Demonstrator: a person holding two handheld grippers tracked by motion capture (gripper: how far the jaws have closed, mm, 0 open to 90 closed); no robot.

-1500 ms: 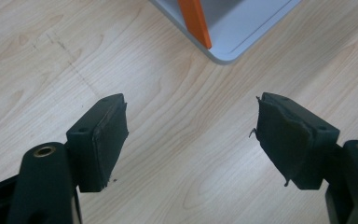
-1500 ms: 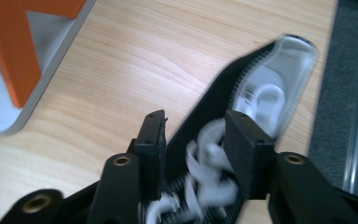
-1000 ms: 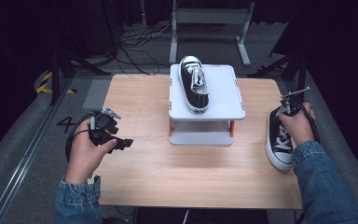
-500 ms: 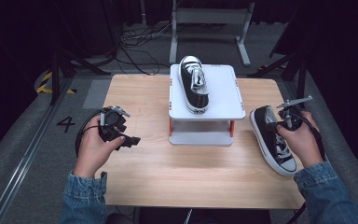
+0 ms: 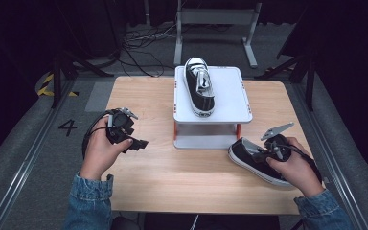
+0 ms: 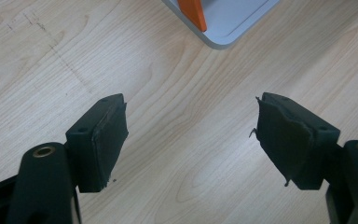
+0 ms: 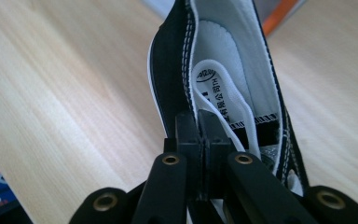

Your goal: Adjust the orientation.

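At near right of table [image 5: 182, 191]: right hand [image 5: 294, 167], denim cuff, wrapped around right gripper [image 5: 258, 154]; jaws closed tight on the side wall of a black canvas sneaker [image 5: 251, 163] at its opening, pads pinching the collar beside a loop of white lace [image 7: 233, 109]
- Held sneaker: white rubber sole, toe toward the stand, heel toward the table's near right edge; whether the sole rests on the wood or sits slightly raised, cannot tell
- Right gripper view: printed insole label [image 7: 209, 79] just beyond the closed jaws, pale lining past it, an orange post [image 7: 279, 14] of the stand at upper right

At near left of table: left hand [image 5: 100, 148] around left gripper [image 5: 141, 143], cable looped beside the wrist; jaws spread wide, nothing between the pads [image 6: 107, 140], bare wood grain beneath
- Left gripper view: corner of the stand's grey base plate [image 6: 228, 23] and one orange post beyond the jaws

At mid table, between both grippers and farther off: white two-level stand [image 5: 212, 108] on orange posts
- On its top plate: second black sneaker [image 5: 199, 86], white toe cap pointing away, heel toward the person, upright on its sole, well apart from both grippers

Beyond table: dark floor, cables, metal frame legs [image 5: 215, 28]; floor marking "4" [image 5: 68, 127] left of table
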